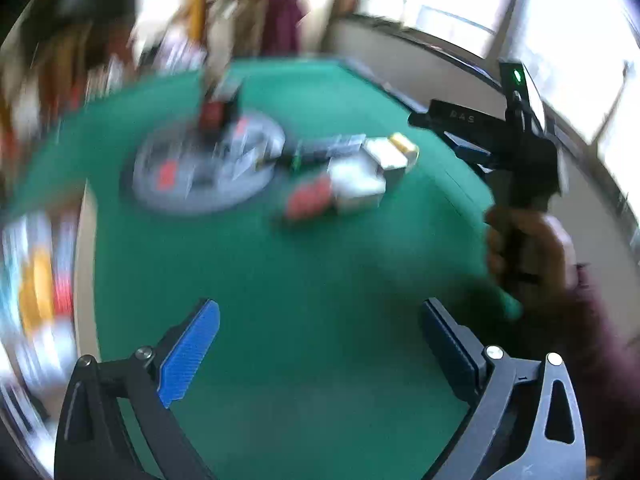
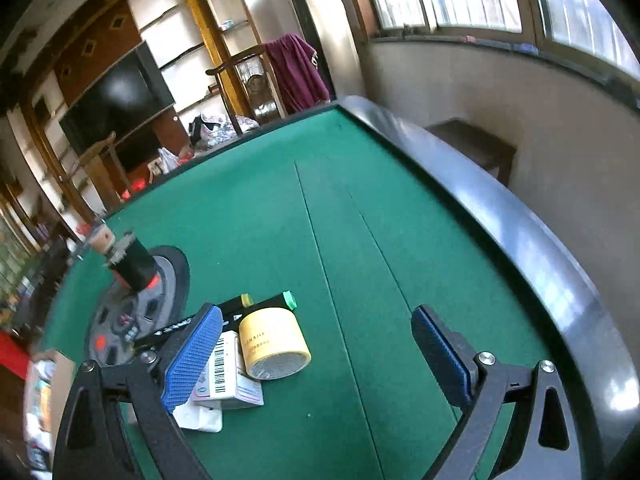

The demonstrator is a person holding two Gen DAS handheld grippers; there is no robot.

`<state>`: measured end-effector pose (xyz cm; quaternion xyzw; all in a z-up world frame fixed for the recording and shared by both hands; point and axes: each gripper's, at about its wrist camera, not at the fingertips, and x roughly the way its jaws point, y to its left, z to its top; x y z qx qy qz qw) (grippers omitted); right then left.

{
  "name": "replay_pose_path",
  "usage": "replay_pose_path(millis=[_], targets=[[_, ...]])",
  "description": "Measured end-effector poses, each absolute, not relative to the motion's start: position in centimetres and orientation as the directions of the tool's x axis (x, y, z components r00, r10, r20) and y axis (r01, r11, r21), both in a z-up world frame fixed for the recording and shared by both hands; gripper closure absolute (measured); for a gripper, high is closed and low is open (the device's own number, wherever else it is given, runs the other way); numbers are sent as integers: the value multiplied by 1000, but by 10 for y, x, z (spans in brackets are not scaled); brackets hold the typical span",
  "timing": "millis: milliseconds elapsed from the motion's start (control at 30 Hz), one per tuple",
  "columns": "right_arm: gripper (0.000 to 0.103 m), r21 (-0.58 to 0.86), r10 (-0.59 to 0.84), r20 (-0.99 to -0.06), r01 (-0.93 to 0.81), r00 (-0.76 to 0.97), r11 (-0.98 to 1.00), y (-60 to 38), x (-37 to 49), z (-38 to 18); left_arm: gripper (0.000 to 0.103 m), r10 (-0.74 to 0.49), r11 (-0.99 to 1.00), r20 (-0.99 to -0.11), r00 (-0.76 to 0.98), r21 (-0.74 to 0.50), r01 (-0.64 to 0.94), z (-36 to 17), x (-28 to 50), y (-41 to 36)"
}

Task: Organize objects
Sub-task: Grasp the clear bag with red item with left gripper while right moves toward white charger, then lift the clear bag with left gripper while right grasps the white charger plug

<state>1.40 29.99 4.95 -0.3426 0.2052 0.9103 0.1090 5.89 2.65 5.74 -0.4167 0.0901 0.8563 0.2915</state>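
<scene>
We hover both empty, wide-open claws, left gripper (image 1: 320,352) and right gripper (image 2: 320,356), before the pile; the yellow jar (image 2: 274,344) at ten o'clock probably goes first.

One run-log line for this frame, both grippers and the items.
left gripper: open, empty | right gripper: open, empty | yellow jar, white boxes, markers: clustered on green table | stage: approach
</scene>
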Motion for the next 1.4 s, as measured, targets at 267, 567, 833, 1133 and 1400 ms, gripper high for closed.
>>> replay_pose_path(millis=[267, 567, 833, 1133, 1400], targets=[[5, 350, 10, -692, -347, -722, -870, 307, 11, 45, 4, 348, -678, -799, -491, 147, -720, 29, -9, 95], [5, 390, -9, -702, -373, -712, -842, 317, 8, 42, 29, 340, -657, -853, -397, 87, -749, 2, -52, 121], [5, 420, -48, -724, -384, -688, -822, 320, 4, 33, 75, 399, -685, -855, -330, -39, -727, 4, -43, 104], [5, 444, -80, -713, -361, -696, -820, 320, 6, 33, 74, 417, -742, -867, -273, -151, -653, 5, -8, 60], [5, 464, -114, -658, -281, -745, -840, 314, 10, 45, 43, 342, -734, -850, -401, 25, -679, 3, 30, 92]])
